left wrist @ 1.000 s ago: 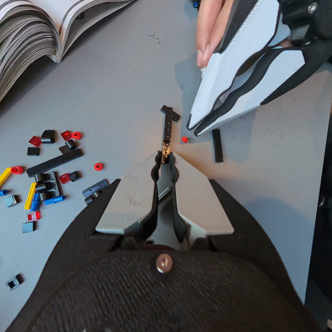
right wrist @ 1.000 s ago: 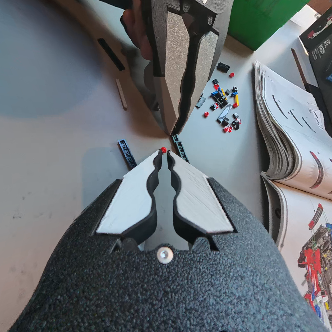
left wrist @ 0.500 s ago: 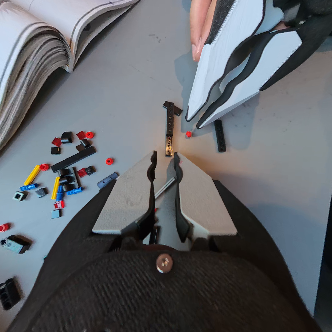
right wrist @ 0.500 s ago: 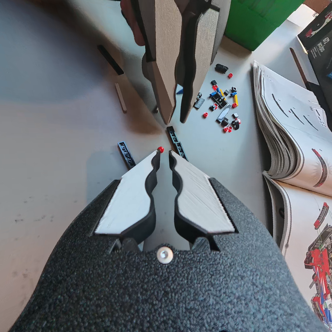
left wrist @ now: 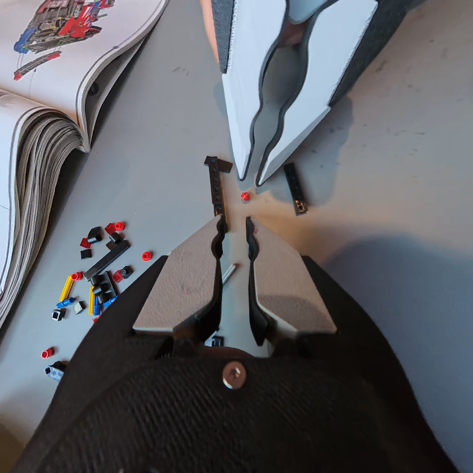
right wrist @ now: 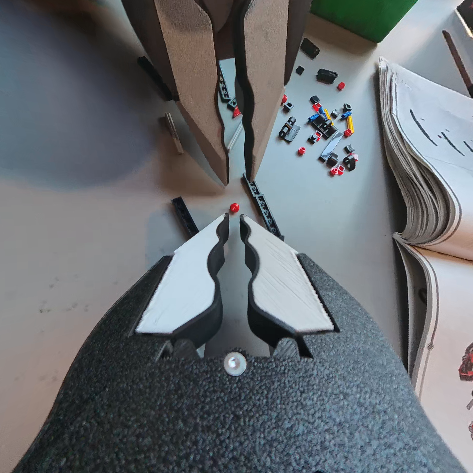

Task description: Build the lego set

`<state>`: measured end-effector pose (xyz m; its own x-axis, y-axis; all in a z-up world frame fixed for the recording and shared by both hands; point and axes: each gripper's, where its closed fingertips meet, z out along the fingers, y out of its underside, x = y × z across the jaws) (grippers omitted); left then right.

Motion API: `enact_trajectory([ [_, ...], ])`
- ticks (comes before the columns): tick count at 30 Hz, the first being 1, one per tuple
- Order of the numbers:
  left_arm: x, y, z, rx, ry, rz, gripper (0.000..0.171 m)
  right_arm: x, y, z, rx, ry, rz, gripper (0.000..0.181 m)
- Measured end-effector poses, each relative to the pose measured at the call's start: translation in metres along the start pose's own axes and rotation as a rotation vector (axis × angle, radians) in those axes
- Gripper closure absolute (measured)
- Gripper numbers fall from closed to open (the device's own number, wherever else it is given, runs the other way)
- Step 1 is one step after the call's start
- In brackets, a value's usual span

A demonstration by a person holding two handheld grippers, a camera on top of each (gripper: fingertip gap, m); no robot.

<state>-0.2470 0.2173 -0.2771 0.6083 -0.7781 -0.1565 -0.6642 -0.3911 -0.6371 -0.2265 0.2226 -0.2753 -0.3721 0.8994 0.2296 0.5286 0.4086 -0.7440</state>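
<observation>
Red stud (right wrist: 234, 207): tiny, light, rigid, probably slippery; pinch its round sides. Right gripper (right wrist: 234, 216) and left gripper (left wrist: 234, 217): both parted, empty.

Warm light patch on grey surface (left wrist: 384, 179) between cool broad shadows; wide-angle bending at edges; slight motion blur; near housings soft.

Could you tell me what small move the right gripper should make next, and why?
Probably ease the right gripper forward and down so its open jaws straddle the small red stud, then close. The stud lies loose on the table just beyond its tips, between the two black beams, with nothing held.
</observation>
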Motion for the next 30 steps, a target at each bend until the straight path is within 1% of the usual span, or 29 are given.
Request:
enact_trajectory([
  [5,-0.002,0.003,0.001,-0.014,-0.014,0.006,0.159,0.0,-0.002,0.005,-0.012,0.027,-0.014,0.171],
  [10,-0.004,-0.003,-0.005,0.022,-0.017,-0.004,0.162,0.004,-0.006,0.005,0.006,0.038,0.026,0.171],
  [15,-0.003,0.0,-0.002,-0.002,-0.028,0.027,0.167,0.002,-0.005,0.009,-0.014,0.041,0.014,0.171],
  [17,0.001,-0.001,-0.001,-0.001,-0.015,0.03,0.166,0.001,-0.004,0.01,-0.027,0.044,0.005,0.172],
  [19,0.003,0.001,0.0,-0.01,-0.008,0.03,0.165,0.0,-0.004,0.012,-0.038,0.049,-0.009,0.176],
  [24,0.002,0.003,0.002,-0.024,-0.015,0.04,0.165,0.0,-0.005,0.012,-0.032,0.05,-0.011,0.176],
  [27,0.002,0.001,0.002,-0.014,-0.03,0.084,0.165,0.003,-0.009,0.009,0.002,0.053,0.017,0.176],
  [30,-0.004,-0.005,0.001,0.01,-0.106,0.172,0.166,0.007,-0.014,0.005,0.045,0.054,0.062,0.176],
])
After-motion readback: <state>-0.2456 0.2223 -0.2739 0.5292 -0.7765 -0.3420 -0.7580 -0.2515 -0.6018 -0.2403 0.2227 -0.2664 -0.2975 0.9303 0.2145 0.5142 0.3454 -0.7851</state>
